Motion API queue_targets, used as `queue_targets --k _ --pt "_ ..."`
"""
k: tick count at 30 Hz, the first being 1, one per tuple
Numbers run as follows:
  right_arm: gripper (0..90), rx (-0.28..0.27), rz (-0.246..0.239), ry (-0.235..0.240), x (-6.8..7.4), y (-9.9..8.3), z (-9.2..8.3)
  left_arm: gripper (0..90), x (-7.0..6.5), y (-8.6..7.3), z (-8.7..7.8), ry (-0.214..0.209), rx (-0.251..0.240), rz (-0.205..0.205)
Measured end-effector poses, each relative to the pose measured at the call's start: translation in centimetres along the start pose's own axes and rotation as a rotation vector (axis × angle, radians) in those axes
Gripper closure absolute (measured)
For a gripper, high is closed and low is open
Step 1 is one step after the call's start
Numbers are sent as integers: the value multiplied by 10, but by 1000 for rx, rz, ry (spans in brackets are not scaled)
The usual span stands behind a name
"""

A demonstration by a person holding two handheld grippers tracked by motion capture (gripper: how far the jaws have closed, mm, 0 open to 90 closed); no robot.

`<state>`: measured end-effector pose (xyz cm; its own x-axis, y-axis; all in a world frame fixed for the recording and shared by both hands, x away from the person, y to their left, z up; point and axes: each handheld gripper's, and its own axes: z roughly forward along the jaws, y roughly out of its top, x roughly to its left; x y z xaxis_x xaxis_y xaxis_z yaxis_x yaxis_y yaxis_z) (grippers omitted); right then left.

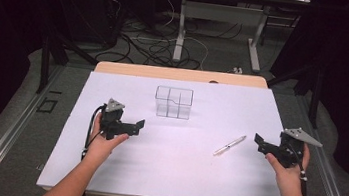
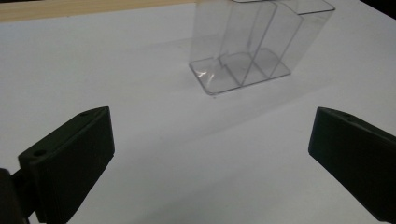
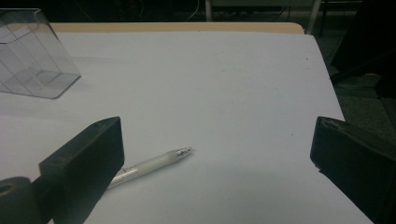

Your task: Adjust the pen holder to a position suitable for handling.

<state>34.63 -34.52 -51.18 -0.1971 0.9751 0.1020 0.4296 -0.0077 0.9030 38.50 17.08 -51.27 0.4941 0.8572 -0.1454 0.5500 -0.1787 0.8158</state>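
A clear plastic organiser box [image 1: 173, 102] with inner dividers stands upright near the middle back of the white table sheet [image 1: 170, 158]. A translucent white pen [image 1: 229, 145] lies flat to its front right. My left gripper [image 1: 135, 125] hovers left of the box, held in a hand, jaws wide apart and empty; the box [image 2: 254, 44] sits ahead of it. My right gripper [image 1: 261, 142] is at the right edge, open and empty, a little to the right of the pen. In the right gripper view the pen [image 3: 152, 165] lies by the left jaw, with the box [image 3: 32, 56] far left.
The white sheet covers a wooden table whose far edge [image 1: 180, 73] shows bare wood. Beyond it are cables on the floor [image 1: 154, 45] and another table's legs [image 1: 180, 33]. Dark metal frame rails [image 1: 13, 123] run along both sides.
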Motion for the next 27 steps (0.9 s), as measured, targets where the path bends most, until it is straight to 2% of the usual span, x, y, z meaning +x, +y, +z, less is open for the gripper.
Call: queue_targets --k 1,2,6,7,9,10,11,14,16,19,22,23,27 --pt "23 35 0 4 -1 0 -2 3 -4 1 1 -13 2 3" --pt "24 43 1 4 -1 0 -2 4 -7 2 2 -26 4 9" --pt "35 41 10 13 1 -1 -2 10 -27 9 8 -64 11 55" --pt "38 1 13 7 2 -2 1 11 -32 11 10 -71 17 74" --pt "44 38 -3 18 2 0 -2 12 -42 14 14 -83 22 98" --pt "48 28 -1 20 4 -1 -1 12 -48 16 17 -80 14 106" --pt "51 51 -18 21 4 0 -3 12 -53 18 20 -89 15 118" --pt "51 43 -35 28 7 -1 -1 12 -67 24 29 -108 25 146" --pt "51 42 -37 36 9 -2 0 13 -77 27 35 -107 33 167" --pt "51 45 -46 34 10 -1 -1 30 -89 31 45 -120 33 180" --pt "51 45 -26 37 11 -1 -1 72 -100 35 55 -136 39 188" --pt "51 40 -42 34 10 -1 -1 79 -104 36 58 -139 43 191" --pt "51 40 -41 35 10 -1 -1 86 -118 42 67 -166 50 210"
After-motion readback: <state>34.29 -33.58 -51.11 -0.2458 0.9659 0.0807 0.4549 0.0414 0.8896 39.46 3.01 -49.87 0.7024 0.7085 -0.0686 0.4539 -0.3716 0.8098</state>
